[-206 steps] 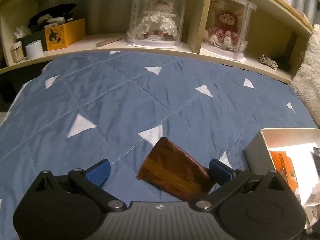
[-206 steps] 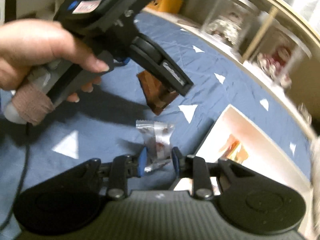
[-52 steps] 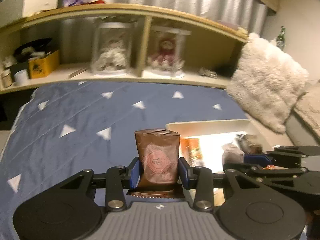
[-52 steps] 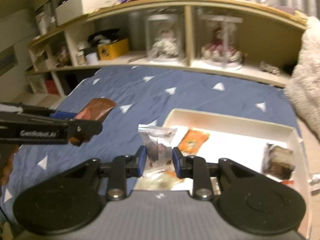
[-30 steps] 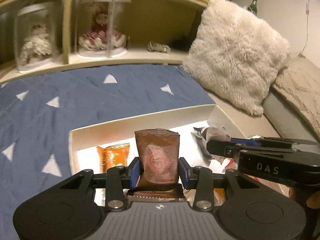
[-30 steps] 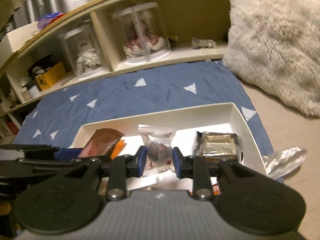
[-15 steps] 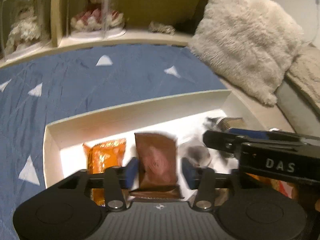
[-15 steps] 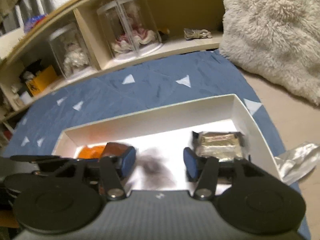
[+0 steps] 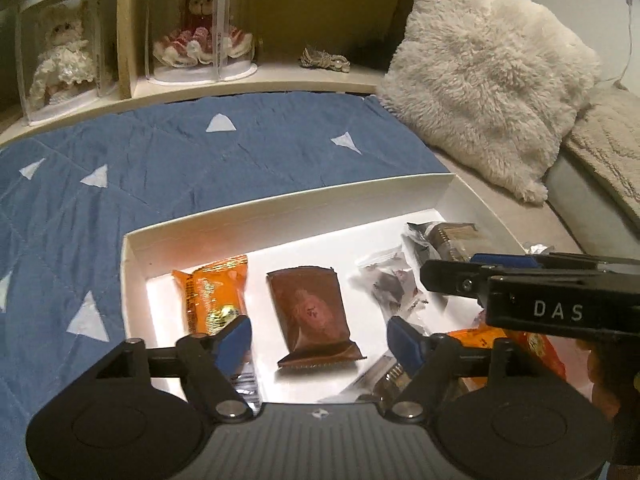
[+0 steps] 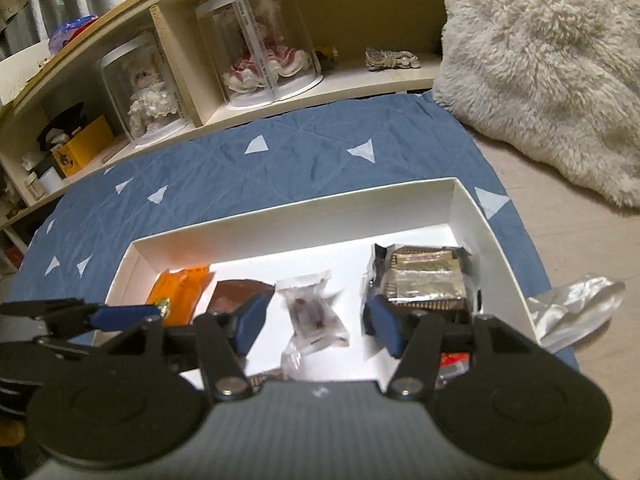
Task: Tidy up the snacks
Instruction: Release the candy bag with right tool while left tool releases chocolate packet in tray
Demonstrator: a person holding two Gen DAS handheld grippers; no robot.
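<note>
The brown foil snack packet now lies flat on the floor of the white shallow cardboard box, released from the left tongs, whose blue pads stand spread wide on either side of it and touch nothing. A second ago those tongs were clenched on it above the box. The clear plastic snack sachet has likewise dropped out of the right tongs, which are also spread open and empty; it rests just beside the brown packet, toward the box's right half.

Judgement: both deliveries are complete, and the box now carries these two together with the orange foil packet at the left and the gold-and-clear wrapped block at the right.

The box sits on the blue quilted bedspread with white triangles. Its raised walls enclose the goods on all visible sides; the near wall is hidden beneath the tongs. Open room lies above and over the bedspread to the left. The two tongs sit close together, so withdrawal calls for care. A crumpled silvery wrapper lies outside the right wall.
</note>
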